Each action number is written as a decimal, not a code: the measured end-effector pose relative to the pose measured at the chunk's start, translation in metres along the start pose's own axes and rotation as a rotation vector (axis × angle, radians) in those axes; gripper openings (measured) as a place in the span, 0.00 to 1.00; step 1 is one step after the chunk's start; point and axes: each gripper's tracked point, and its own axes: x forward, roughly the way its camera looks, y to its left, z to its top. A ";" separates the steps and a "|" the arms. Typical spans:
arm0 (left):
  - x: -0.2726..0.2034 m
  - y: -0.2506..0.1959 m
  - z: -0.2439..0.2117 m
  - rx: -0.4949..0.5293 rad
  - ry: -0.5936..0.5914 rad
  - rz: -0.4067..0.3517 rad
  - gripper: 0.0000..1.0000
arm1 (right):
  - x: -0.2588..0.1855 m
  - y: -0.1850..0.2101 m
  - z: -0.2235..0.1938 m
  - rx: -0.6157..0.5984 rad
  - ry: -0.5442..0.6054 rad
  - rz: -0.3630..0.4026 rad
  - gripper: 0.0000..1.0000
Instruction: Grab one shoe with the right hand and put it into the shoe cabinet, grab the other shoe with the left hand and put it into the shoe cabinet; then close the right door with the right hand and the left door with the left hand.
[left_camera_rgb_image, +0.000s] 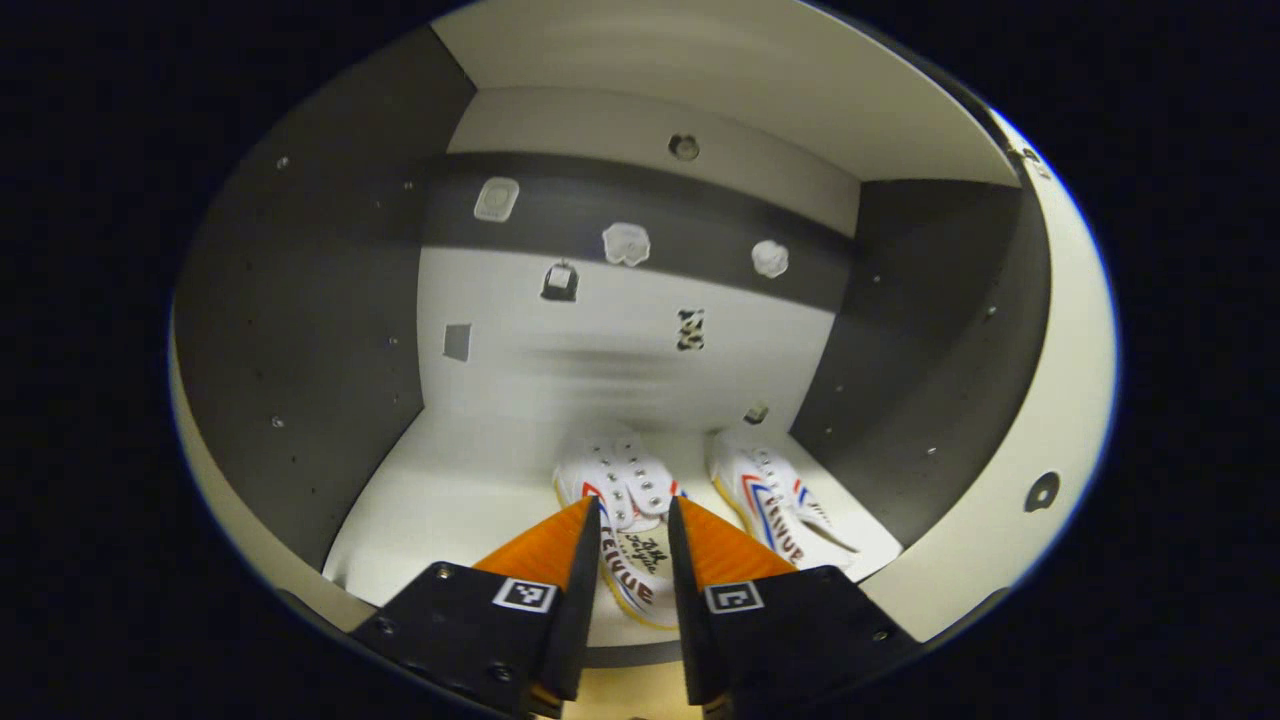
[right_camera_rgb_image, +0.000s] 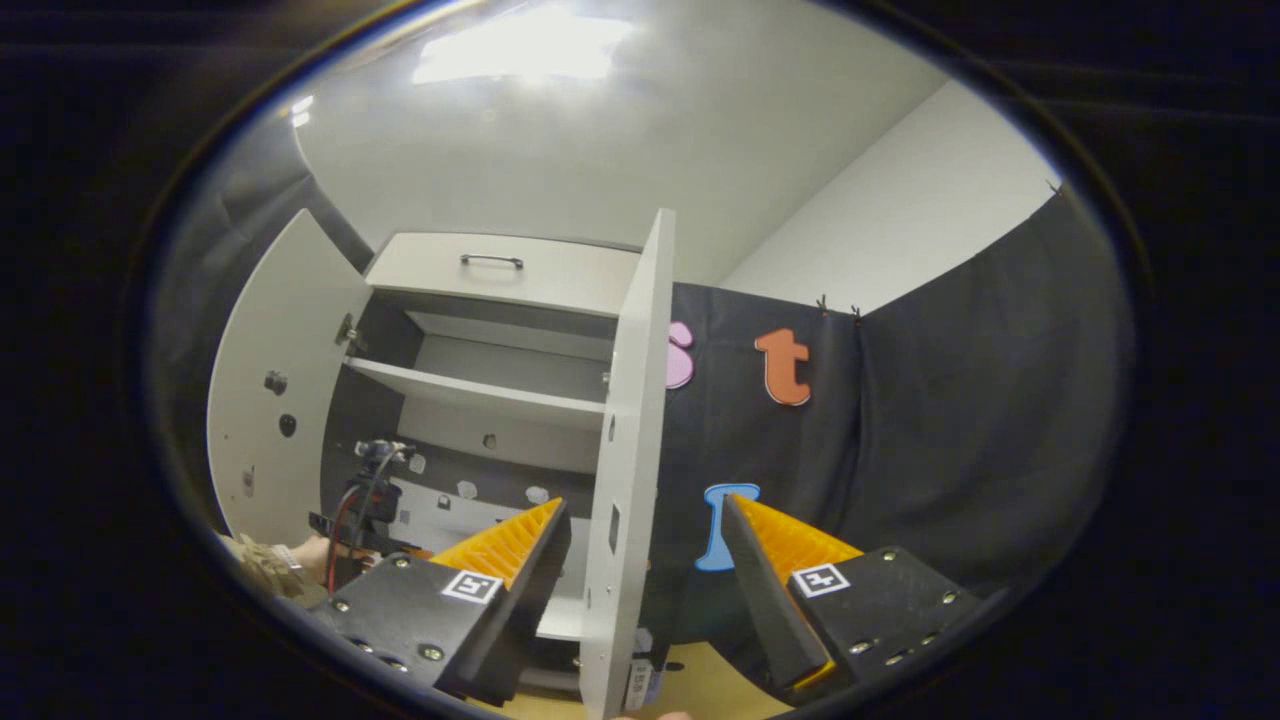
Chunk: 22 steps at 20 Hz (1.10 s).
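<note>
Right gripper view: right door (right_camera_rgb_image: 628, 450) seen edge-on between spread fingers of right gripper (right_camera_rgb_image: 645, 560), untouched. Left gripper (left_camera_rgb_image: 633, 540) clenched on shoe (left_camera_rgb_image: 630, 540) inside shoe cabinet (left_camera_rgb_image: 300, 350).

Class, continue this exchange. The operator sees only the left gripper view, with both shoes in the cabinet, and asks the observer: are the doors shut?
Observer: No, the right door stands open.
Operator: Where is the right gripper?
Observer: Open, straddling that door's edge.
Operator: And the left door?
Observer: Swung wide open too.
</note>
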 end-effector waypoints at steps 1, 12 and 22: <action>-0.013 -0.006 0.009 0.007 -0.030 -0.011 0.48 | 0.001 -0.006 -0.003 -0.002 0.002 -0.010 0.90; -0.161 -0.064 0.078 0.112 -0.297 -0.050 0.78 | 0.017 -0.041 -0.064 0.035 0.167 -0.002 0.86; -0.288 -0.047 0.104 0.130 -0.422 0.103 0.78 | 0.020 0.004 -0.064 0.110 0.190 0.184 0.85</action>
